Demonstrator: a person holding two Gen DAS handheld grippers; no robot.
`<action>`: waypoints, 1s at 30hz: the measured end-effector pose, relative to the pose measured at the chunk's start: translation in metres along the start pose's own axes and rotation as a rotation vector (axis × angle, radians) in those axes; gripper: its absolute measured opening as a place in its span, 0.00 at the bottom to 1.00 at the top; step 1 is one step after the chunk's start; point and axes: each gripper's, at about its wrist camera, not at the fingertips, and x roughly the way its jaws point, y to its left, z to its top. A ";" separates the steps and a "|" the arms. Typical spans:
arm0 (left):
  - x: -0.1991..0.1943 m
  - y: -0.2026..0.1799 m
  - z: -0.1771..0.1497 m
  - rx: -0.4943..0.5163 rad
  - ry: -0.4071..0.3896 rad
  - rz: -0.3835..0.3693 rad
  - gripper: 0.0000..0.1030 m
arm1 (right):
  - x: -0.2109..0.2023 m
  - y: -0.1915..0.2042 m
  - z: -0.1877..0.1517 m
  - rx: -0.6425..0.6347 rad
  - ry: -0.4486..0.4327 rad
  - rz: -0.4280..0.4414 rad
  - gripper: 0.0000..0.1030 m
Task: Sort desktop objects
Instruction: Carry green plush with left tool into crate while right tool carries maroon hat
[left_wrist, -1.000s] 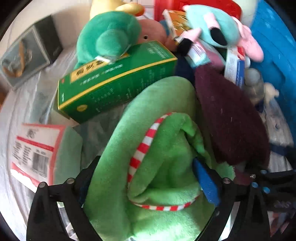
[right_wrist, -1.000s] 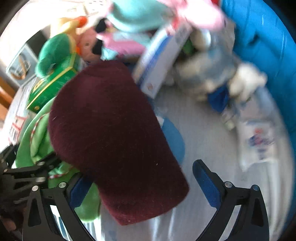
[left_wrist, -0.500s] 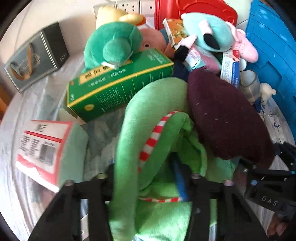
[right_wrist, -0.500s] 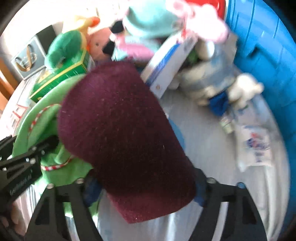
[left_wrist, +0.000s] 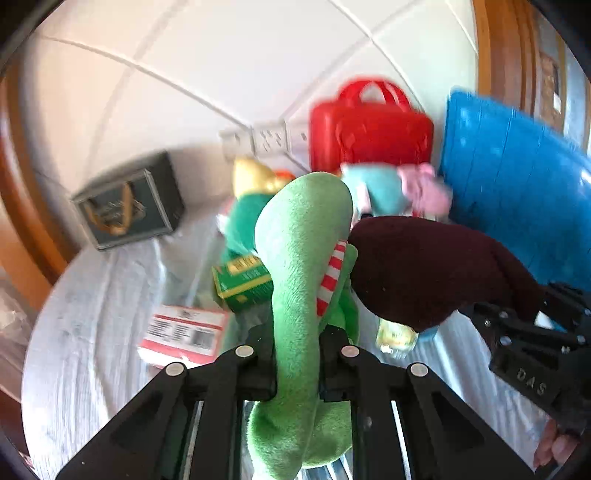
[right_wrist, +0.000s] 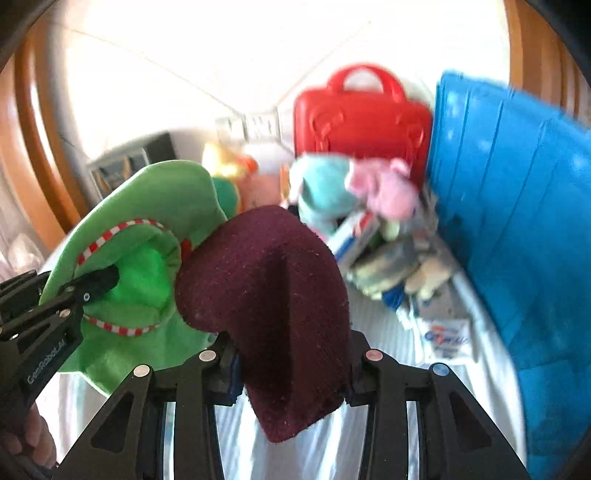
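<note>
— What's biggest back there?
— The blue crate (left_wrist: 517, 192) on the right, red case (left_wrist: 369, 129) beside it, against the wall.
— And the cloths?
— Left tool (left_wrist: 297, 363) is clamped on the green cloth (left_wrist: 303, 258), long axis pointing away and up. Right tool (right_wrist: 291, 365) grips the maroon cloth (right_wrist: 273, 280), held above the tabletop (left_wrist: 92, 314). The green box (left_wrist: 243, 282) and plush toys (right_wrist: 351, 192) lie behind.

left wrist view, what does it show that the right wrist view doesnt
Only the left wrist view shows the green box and the red-edged barcode box. Only the right wrist view shows the white packet lying by the blue bin. Both show the green plush in the left tongs, the maroon cloth in the right tongs, and the red case.
</note>
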 end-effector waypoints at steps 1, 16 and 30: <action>-0.012 0.000 0.003 -0.019 -0.017 0.000 0.14 | -0.013 0.004 0.006 -0.002 -0.023 0.002 0.37; -0.113 -0.024 0.011 -0.073 -0.193 -0.011 0.14 | -0.169 -0.017 0.014 0.041 -0.291 -0.086 0.37; -0.168 -0.158 0.049 -0.011 -0.348 -0.117 0.14 | -0.282 -0.136 0.005 0.110 -0.473 -0.229 0.37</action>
